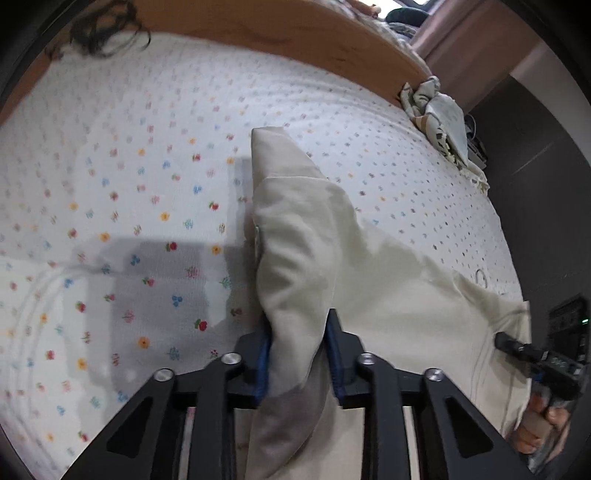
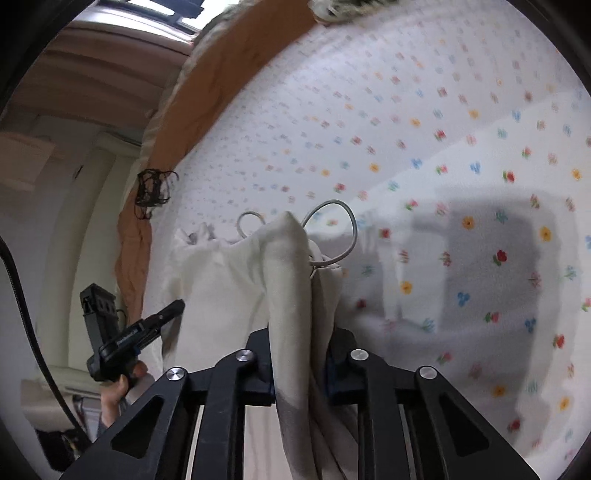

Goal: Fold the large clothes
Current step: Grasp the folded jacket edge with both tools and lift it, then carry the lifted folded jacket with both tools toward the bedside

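Both grippers pinch the cream garment: your left gripper (image 1: 299, 354) has its jaws clamped on a bunched fold, your right gripper (image 2: 301, 363) on the cream garment (image 1: 354, 280) by its drawstring (image 2: 332, 236); held so, the cloth hangs taut between them, likely for a fold; ahead of each tool the floral bedsheet (image 1: 129, 155) lies open, its orange edge (image 1: 295, 29) far beyond.

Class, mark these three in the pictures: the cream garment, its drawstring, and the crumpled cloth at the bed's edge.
garment (image 1: 369, 280): left wrist view, on its broad flat panel.
drawstring (image 2: 349, 218): right wrist view, on the large loop's right curve.
crumpled cloth (image 1: 439, 114): left wrist view, on its pale middle fold.
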Demonstrator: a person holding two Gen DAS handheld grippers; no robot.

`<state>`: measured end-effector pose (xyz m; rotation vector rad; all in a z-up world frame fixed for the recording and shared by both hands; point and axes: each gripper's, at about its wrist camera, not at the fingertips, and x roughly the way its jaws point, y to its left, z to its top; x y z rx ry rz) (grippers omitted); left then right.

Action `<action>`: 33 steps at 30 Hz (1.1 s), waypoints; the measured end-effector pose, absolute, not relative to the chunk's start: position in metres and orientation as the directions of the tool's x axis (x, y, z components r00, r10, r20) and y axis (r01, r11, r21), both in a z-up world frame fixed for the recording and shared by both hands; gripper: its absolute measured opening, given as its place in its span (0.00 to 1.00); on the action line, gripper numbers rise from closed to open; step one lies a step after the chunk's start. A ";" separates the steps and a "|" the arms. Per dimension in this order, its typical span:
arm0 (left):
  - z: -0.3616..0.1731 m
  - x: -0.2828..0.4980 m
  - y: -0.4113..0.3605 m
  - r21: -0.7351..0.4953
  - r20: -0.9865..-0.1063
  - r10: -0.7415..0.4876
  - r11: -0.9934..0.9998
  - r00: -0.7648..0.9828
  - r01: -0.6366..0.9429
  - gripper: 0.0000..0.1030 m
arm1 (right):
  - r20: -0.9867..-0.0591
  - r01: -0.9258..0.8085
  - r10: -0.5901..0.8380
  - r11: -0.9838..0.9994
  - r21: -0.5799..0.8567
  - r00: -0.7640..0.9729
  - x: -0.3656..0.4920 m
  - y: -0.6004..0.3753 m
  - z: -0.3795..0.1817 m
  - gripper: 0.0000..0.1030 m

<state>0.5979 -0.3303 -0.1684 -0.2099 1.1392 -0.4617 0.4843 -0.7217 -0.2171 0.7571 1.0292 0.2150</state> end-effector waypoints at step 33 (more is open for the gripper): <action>0.084 0.453 -0.200 -0.439 -0.525 -0.541 0.834 0.658 0.335 0.17 | -0.506 -0.117 0.389 0.865 0.488 0.770 0.340 -0.558 0.033 0.15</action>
